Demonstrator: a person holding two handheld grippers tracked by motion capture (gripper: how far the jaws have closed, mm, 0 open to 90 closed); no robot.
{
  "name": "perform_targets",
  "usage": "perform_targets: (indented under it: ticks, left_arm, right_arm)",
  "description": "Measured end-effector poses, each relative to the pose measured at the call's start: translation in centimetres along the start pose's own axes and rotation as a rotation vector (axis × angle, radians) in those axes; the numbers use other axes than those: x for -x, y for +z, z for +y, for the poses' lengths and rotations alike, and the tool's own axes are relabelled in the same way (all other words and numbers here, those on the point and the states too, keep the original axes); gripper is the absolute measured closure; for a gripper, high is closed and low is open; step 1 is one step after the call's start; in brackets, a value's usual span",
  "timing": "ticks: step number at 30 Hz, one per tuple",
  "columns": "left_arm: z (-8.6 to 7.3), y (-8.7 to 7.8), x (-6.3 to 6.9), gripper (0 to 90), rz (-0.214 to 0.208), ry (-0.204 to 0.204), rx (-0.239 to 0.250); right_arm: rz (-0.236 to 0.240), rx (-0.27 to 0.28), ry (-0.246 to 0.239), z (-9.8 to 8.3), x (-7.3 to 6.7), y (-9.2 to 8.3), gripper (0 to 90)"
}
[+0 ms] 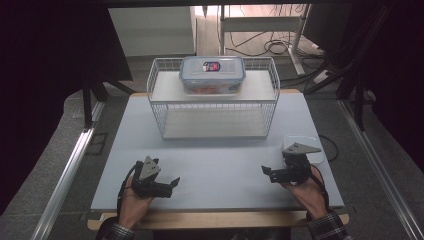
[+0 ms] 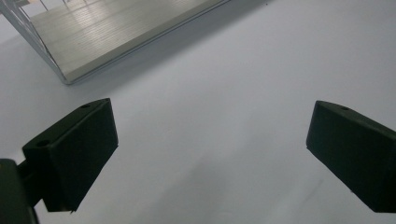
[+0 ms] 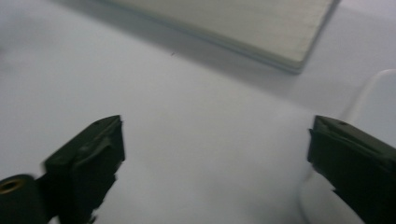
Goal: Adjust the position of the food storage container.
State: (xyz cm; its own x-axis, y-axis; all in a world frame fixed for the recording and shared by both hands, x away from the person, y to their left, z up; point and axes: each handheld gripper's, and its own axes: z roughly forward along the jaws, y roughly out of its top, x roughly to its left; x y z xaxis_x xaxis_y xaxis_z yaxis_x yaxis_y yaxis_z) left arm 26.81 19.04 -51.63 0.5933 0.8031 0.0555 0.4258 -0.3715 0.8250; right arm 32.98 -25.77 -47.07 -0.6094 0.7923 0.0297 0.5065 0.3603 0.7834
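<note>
1. Two grippers rest low over the near part of the white table (image 1: 215,165), each held in a hand. The left gripper (image 1: 172,182) has its jaws spread wide with nothing but bare table between them, as the left gripper view also shows (image 2: 210,154).
2. The right gripper (image 1: 266,172) also stands spread and holds nothing. No object has been picked up, so the work looks barely begun.
3. Just beside the right gripper, on its far side near the table's right edge, lies a small white container (image 1: 306,147). It is low, pale, square with rounded corners, and partly hidden by the gripper. Its rounded edge shows at the right of the right gripper view (image 3: 373,93).
4. Farther back stands a white wire rack (image 1: 212,107) with an empty lower shelf.
5. On the rack's top sits a clear lidded box (image 1: 212,75), blue-rimmed, with reddish contents. Whether either item must move cannot be told; all handling appears left to do.
</note>
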Motion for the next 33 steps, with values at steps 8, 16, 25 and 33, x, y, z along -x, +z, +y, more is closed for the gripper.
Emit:
perform_targets:
  ticks: [8,16,25,33]
  left_arm:
    - [0.0,0.0,0.0,2.3,-0.003,-0.006,0.008]
    - [0.0,0.0,-0.1,2.9,-0.006,-0.016,0.013]
    - [0.0,0.0,-0.2,3.3,0.001,-0.021,0.013]
    - [0.0,0.1,-0.1,3.4,0.006,-0.014,0.002]
  right_arm:
    - [-0.115,0.012,0.052,0.2,4.4,-2.1,60.1]
    - [-0.215,0.019,0.091,0.1,8.2,-3.7,89.1]
    - [-0.331,0.0,0.155,-0.3,12.1,-4.3,89.4]
    - [-0.368,-0.037,0.185,-1.6,13.8,-3.8,89.3]
